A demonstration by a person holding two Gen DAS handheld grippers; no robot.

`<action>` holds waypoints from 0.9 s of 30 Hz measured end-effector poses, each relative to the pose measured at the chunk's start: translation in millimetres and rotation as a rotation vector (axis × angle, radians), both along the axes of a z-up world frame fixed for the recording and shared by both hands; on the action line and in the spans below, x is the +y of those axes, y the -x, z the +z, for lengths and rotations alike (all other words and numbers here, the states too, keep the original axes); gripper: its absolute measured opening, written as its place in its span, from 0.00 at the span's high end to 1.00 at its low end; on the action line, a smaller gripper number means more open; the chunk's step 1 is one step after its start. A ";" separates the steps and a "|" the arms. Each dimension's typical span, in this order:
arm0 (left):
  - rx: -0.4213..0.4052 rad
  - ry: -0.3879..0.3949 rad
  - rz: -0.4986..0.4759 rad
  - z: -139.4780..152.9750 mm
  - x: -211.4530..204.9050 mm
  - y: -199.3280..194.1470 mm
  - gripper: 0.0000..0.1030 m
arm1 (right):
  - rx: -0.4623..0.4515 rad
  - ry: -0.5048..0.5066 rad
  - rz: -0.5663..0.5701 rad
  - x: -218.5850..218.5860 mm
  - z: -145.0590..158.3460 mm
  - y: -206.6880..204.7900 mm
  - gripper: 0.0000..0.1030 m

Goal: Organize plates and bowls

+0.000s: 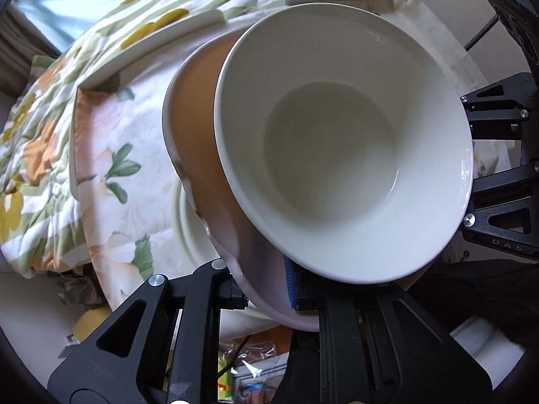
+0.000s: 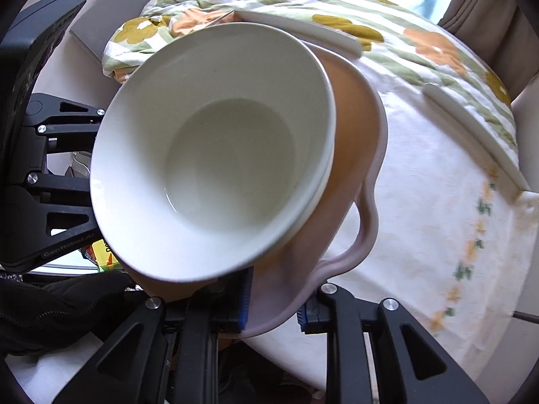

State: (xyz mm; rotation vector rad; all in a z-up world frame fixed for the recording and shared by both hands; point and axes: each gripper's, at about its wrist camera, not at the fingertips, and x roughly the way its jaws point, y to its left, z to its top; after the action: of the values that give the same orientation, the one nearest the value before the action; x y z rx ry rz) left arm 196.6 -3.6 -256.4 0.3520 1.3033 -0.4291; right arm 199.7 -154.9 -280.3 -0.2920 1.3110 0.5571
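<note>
A white bowl (image 1: 337, 148) sits inside an orange plate with a wavy pink rim (image 1: 192, 128). My left gripper (image 1: 266, 289) is shut on the plate's near rim, a blue pad (image 1: 290, 282) pressing on it. In the right wrist view the same bowl (image 2: 215, 148) rests on the plate (image 2: 353, 155), and my right gripper (image 2: 274, 306) is shut on its opposite rim. The two grippers hold the plate between them above the table. Each gripper's black frame shows in the other's view. Another white dish (image 1: 192, 222) lies on the cloth under the plate.
A round table with a floral cloth (image 2: 421, 185) lies below. White tray edges (image 1: 161, 33) (image 2: 471, 128) rest on it, with a flowered quilt (image 2: 337, 10) behind. A chair back (image 2: 485, 27) stands at the far side. Packets (image 1: 249, 370) lie below the table edge.
</note>
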 end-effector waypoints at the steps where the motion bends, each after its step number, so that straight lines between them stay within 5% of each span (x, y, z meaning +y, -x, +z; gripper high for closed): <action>1: 0.007 0.001 -0.005 -5.7 5.5 -1.0 0.87 | 0.004 0.002 -0.004 6.1 -3.1 0.8 0.81; 15: 0.058 0.039 -0.023 -45.1 36.8 -10.3 0.87 | 0.022 0.044 -0.056 35.2 -32.0 7.8 0.81; 27: 0.077 0.039 -0.011 -43.3 38.7 -15.7 0.87 | 0.031 0.033 -0.093 29.0 -30.2 10.4 0.81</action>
State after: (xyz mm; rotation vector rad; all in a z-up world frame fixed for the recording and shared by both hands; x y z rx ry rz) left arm 212.3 35.2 -299.8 0.3127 1.3662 -0.4803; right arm 189.3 -125.9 -310.5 -0.2487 1.3577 0.4631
